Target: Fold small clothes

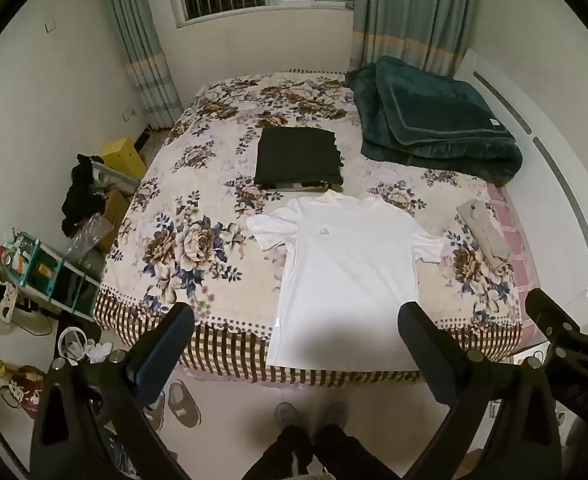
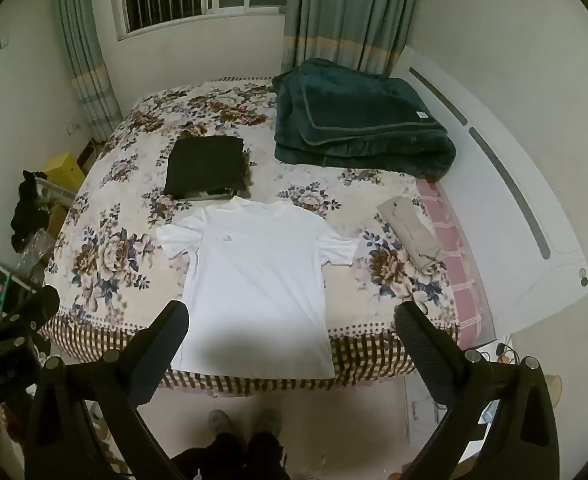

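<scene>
A white T-shirt (image 1: 346, 272) lies spread flat, front up, on the floral bed (image 1: 197, 216), its hem at the near edge; it also shows in the right wrist view (image 2: 253, 280). My left gripper (image 1: 298, 320) is open and empty, held high above the shirt's hem. My right gripper (image 2: 294, 316) is open and empty too, above the near bed edge; part of it shows at the right of the left wrist view. A folded dark garment (image 1: 298, 158) lies behind the shirt collar. A folded beige garment (image 1: 484, 232) lies to the shirt's right.
A folded teal blanket (image 1: 434, 120) sits at the bed's far right by the white headboard (image 1: 566, 184). Shelves, boxes and clutter (image 1: 53, 264) stand on the floor at left. Slippers (image 1: 181, 404) and the person's feet (image 1: 310, 416) are below the bed edge.
</scene>
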Available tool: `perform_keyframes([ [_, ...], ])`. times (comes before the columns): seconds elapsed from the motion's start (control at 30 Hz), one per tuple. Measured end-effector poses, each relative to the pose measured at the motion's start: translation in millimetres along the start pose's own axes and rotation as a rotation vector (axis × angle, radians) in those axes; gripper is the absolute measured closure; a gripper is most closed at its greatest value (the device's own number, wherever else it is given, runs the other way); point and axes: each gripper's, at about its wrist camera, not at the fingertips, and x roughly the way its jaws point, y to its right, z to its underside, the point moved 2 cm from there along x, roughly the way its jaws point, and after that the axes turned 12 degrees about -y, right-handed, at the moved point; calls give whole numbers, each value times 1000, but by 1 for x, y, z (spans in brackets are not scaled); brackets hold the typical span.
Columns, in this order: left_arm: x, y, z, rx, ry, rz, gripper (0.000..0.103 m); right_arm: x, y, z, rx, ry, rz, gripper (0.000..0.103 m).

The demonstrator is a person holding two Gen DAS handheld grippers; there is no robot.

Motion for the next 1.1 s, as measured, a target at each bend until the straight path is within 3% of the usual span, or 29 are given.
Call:
perform_keyframes([
  [0.77, 1, 1, -1, -4, 8, 5, 0, -16, 3, 1, -5, 22, 12, 0],
  [1.1, -6, 12, -12, -10, 19, 10, 0, -28, 7, -16, -10, 33, 11, 0],
])
